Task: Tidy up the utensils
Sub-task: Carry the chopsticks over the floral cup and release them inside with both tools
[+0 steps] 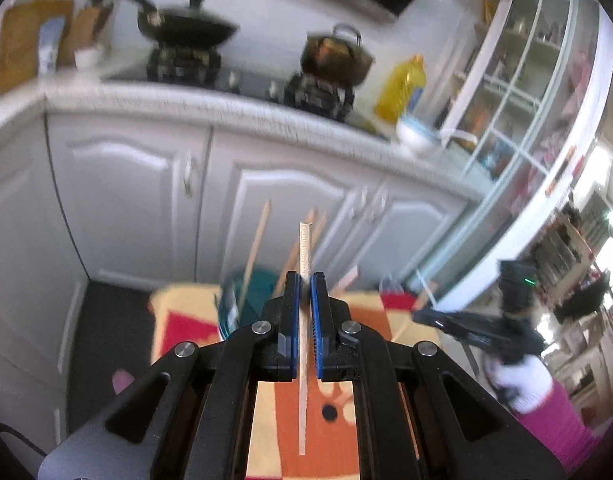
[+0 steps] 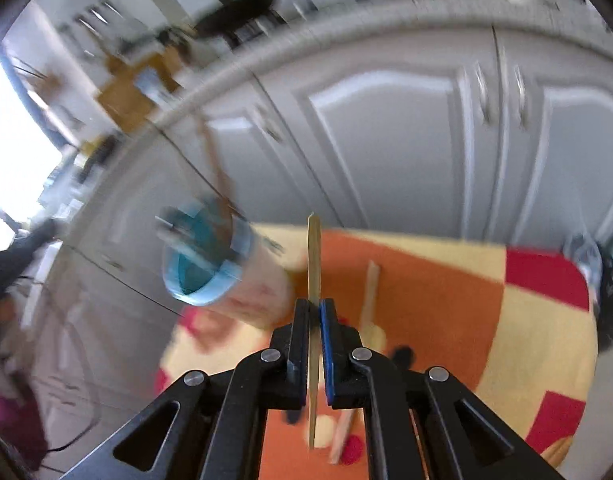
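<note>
My left gripper [image 1: 305,280] is shut on a pale wooden chopstick [image 1: 304,248] that sticks up past the fingertips and runs back between the blue pads. Beyond it a teal cup [image 1: 248,300] with several chopsticks in it stands on the orange, yellow and red mat [image 1: 186,320]. The right gripper [image 1: 420,314] shows at the right of the left wrist view. In the right wrist view my right gripper [image 2: 315,304] is shut on another chopstick [image 2: 313,256]. The teal cup [image 2: 206,264] is blurred to its left. One loose chopstick [image 2: 370,292] lies on the mat [image 2: 446,288].
White cabinet doors [image 1: 138,200] and a countertop [image 1: 226,108] rise behind the mat. On the hob stand a black wok [image 1: 186,28] and a pot [image 1: 334,56]; a yellow oil bottle [image 1: 402,88] and a bowl [image 1: 416,136] are to the right. A glass-fronted cabinet [image 1: 526,100] stands at right.
</note>
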The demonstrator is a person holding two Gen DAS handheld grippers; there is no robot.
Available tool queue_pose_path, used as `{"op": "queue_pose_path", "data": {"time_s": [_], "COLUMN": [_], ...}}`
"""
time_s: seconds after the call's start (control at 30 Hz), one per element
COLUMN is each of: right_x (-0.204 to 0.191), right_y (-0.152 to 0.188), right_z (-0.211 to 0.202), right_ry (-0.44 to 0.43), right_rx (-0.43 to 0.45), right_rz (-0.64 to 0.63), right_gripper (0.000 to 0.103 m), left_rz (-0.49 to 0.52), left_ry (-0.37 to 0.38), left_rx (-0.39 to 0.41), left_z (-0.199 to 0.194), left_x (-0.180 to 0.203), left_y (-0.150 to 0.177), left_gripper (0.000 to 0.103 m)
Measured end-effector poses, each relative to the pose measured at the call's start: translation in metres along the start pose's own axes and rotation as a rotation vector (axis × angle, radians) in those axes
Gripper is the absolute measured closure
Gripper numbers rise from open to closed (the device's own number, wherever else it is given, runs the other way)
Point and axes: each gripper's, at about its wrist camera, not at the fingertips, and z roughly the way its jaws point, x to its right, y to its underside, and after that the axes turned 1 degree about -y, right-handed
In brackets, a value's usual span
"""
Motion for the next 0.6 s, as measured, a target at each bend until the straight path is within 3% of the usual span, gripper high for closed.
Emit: {"op": "queue_pose_path", "data": {"time_s": [0.1, 0.27, 0.4, 0.6], "right_x": [-0.035, -0.085, -0.110, -0.124], "right_y": [-0.021, -0.044, -0.058, -0.081], "right_z": [-0.031, -0.057, -0.060, -0.047], "right_ry": [-0.073, -0.140, -0.123, -0.096], "right_rx": [0.082, 0.134, 0.143, 0.150], "right_rz": [-0.055, -0.154, -0.222, -0.255], "right_gripper": [0.098, 0.098, 0.098, 0.098], "left_rz": [0.022, 0.035, 0.042, 0.070], "left_ry": [-0.030, -0.093, -0.156, -0.204], "left_rx": [0.067, 0.129, 0.183, 0.195], "left_z": [-0.008, 0.000, 0.013, 0.043], "left_x": [0.004, 0.003, -0.001, -0.002], "left_y": [-0.023, -0.053, -0.064, -0.061], "left_gripper": [0.099, 0.099, 0.099, 0.099]}}
